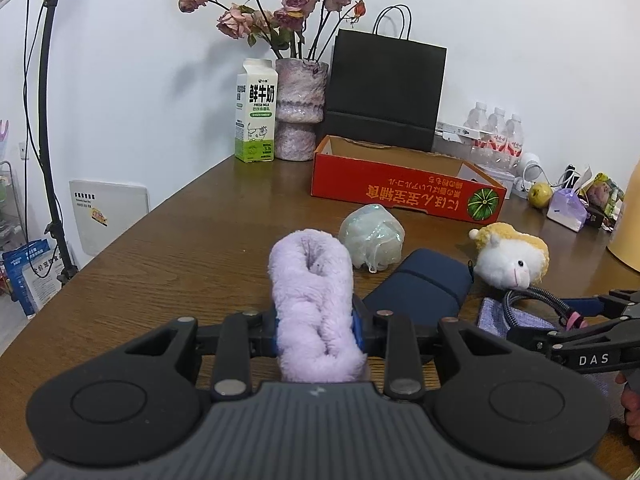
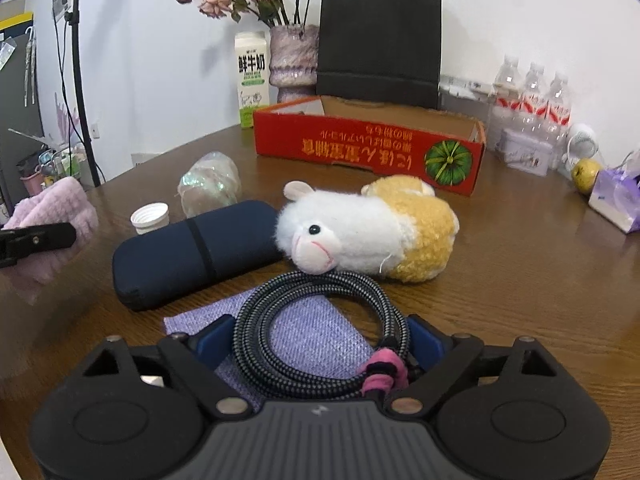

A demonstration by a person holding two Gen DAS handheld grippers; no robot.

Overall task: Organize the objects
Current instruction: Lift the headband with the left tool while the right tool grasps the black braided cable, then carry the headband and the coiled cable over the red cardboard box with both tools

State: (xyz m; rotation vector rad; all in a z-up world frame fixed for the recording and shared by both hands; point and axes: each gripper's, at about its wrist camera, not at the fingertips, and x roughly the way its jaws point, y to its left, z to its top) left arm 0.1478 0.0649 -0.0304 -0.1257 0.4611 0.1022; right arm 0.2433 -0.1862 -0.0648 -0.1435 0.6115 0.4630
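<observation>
Pinching a fluffy lilac towel roll (image 1: 314, 304) between their blue pads, the left tongs (image 1: 318, 330) hold it lifted above the brown desk (image 1: 160, 248), its looped end pointing forward toward the pale iridescent bundle (image 1: 372, 236). The right tongs (image 2: 316, 344) bracket a coiled braided cable (image 2: 320, 312) — its pink tie (image 2: 380, 372) sits by the right pad — but whether the pads actually press the coil I cannot tell. The coil lies over a lilac woven cloth (image 2: 308, 336). Just ahead, a navy case (image 2: 196, 252) lies flat, with a white-and-yellow plush sheep (image 2: 368, 232) on its side touching the case's far end. A white bottle cap (image 2: 150, 218) stands beside the case. Farther back sits an open red cardboard box (image 2: 372, 148), with a black paper bag (image 2: 380, 40), a milk carton (image 2: 252, 76) and a vase of dried roses (image 2: 292, 56) behind it.
</observation>
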